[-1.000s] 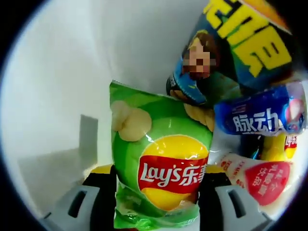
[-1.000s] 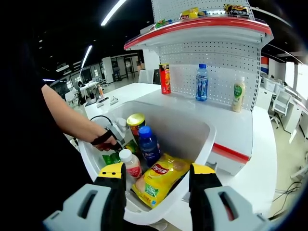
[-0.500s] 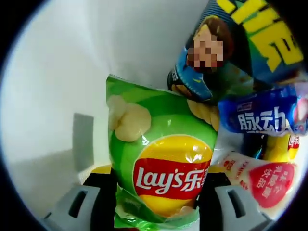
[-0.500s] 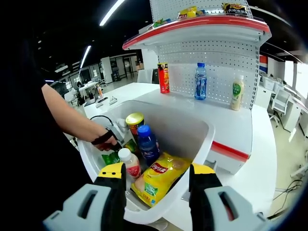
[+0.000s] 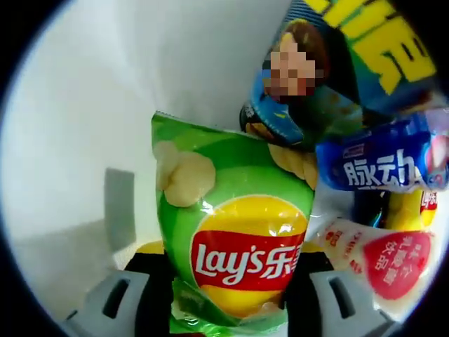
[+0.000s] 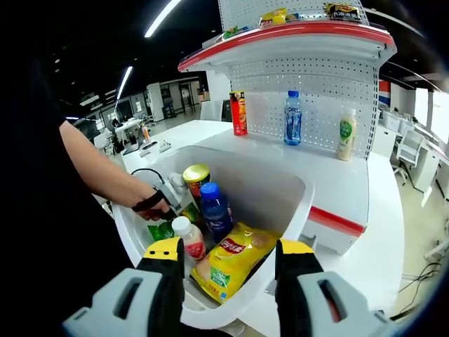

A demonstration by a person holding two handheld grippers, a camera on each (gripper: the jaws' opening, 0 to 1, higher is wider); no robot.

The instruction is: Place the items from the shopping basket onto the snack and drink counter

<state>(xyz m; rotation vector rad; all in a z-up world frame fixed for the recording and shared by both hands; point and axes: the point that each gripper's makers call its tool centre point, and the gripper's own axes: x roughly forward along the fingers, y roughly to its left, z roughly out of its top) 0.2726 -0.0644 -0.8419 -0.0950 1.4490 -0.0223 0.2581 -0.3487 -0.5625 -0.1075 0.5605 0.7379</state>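
So in the left gripper view, the left gripper (image 5: 228, 298) is clamped on a green chip bag (image 5: 231, 232) down inside the white basket (image 5: 84, 105), by its wall. Right gripper view: right gripper (image 6: 228, 281) hangs open over the basket's near rim, above a yellow chip bag (image 6: 231, 263); 3 items stand along the counter (image 6: 337, 186) back.

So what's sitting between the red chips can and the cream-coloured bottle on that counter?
In the right gripper view, a blue-capped water bottle stands between the red chips can and the cream-coloured bottle on the counter.
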